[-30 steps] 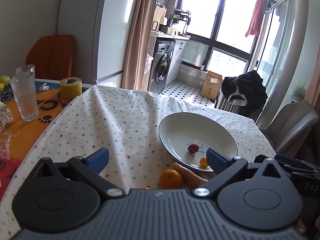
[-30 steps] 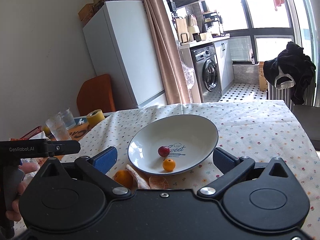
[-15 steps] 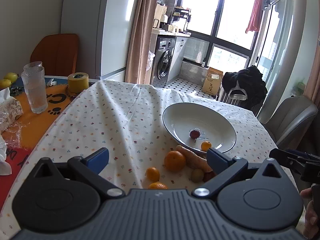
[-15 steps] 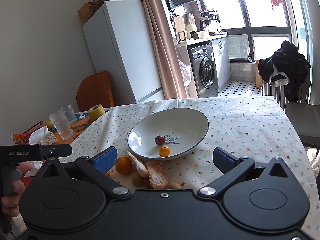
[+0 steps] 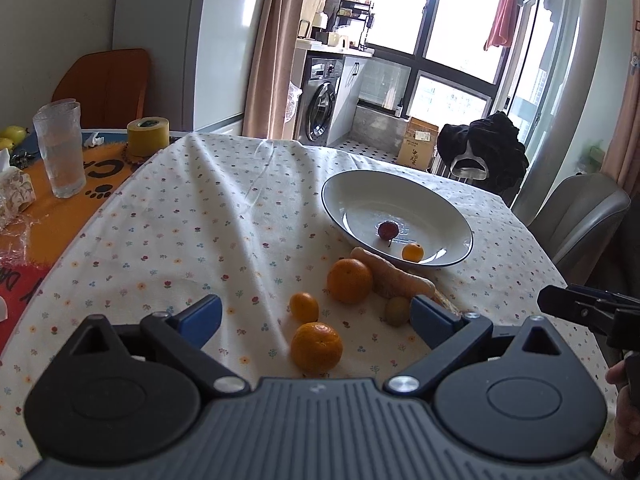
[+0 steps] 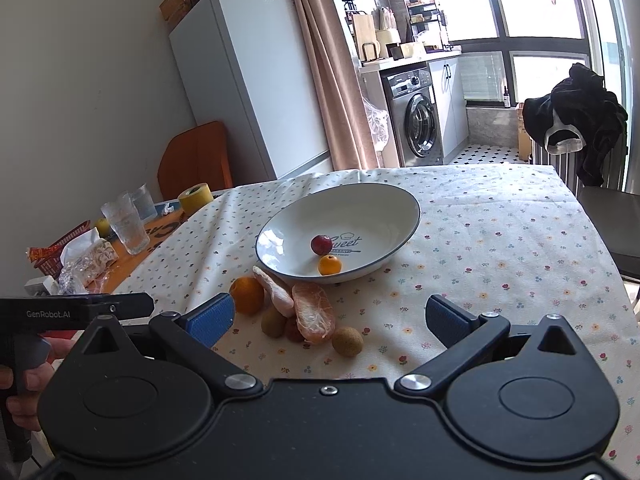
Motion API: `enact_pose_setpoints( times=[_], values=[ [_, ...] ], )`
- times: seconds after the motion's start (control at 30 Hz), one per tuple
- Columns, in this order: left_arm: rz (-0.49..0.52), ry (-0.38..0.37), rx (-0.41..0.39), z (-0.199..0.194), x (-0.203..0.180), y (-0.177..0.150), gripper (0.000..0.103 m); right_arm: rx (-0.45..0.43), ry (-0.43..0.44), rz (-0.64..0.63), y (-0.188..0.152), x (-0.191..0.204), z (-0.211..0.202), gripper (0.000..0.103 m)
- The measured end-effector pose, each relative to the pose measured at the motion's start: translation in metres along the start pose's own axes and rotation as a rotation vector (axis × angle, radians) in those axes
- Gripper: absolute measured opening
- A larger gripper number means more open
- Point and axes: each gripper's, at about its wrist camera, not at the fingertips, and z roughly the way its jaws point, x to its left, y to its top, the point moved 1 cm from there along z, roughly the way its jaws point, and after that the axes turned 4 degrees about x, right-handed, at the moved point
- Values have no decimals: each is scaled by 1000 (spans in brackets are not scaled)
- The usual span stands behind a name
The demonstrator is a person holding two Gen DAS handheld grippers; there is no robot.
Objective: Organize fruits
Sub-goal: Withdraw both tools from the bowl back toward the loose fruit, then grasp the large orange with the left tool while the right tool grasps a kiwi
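Left wrist view has the nearest mandarin (image 5: 316, 347) sitting right between the spread fingers of the left gripper (image 5: 316, 316), a touch right of centre, so that hand looks closest to a grab. It's round, so no long axis to worry about. Both sets of fingers are wide open, holding nothing.

Right wrist view: the right gripper (image 6: 329, 318) has the peeled citrus segment (image 6: 313, 313) dead ahead, its long axis running away from the fingers toward the bowl (image 6: 280, 236).

Count, as best I can tell: three whole orange fruits on the table (image 5: 180, 220) (near mandarin, a tiny one (image 5: 304, 306), a bigger one (image 5: 349, 281)), two peeled segments, two brown-green round fruits (one (image 6: 347, 341) just right of the segment), plus something reddish tucked under the pile. Inside the bowl: one red fruit (image 6: 321, 244) and one small orange one (image 6: 329, 265). My guess is the rest goes in the bowl.
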Motion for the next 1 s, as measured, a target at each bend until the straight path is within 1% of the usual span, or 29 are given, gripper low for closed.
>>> enact_pose_setpoints(
  times=[0.07, 0.13, 0.2, 0.3, 0.37, 0.4, 0.47, 0.5, 0.67, 0.87, 1.0],
  values=[
    [6, -7, -4, 2, 0, -3, 100, 5, 3, -5, -2, 0, 2, 103],
    [10, -9, -6, 5, 1, -7, 96, 9, 3, -8, -3, 0, 5, 103],
    [8, -11, 4, 9, 1, -9, 90, 16, 3, -9, -5, -1, 8, 102],
    [6, -10, 18, 16, 2, -13, 83, 33, 0, -12, -9, -1, 15, 100],
    [9, -9, 21, 19, 2, -15, 80, 42, -7, -10, -11, -3, 19, 96],
    [12, -11, 24, 22, 1, -16, 76, 48, -8, -10, -12, -3, 21, 95],
    [13, -13, 36, 26, 0, -18, 69, 58, -10, -6, -14, -5, 25, 88],
    [11, -12, 42, 29, 0, -18, 66, 62, -11, -4, -14, -6, 27, 87],
    [2, -5, 68, 41, 0, -22, 58, 81, -7, -3, -16, -8, 38, 77],
    [4, 5, 93, 54, 0, -27, 45, 113, 2, -6, -19, -10, 56, 70],
    [-8, 3, 98, 60, 2, -28, 40, 125, -1, -12, -19, -10, 66, 67]
  ],
)
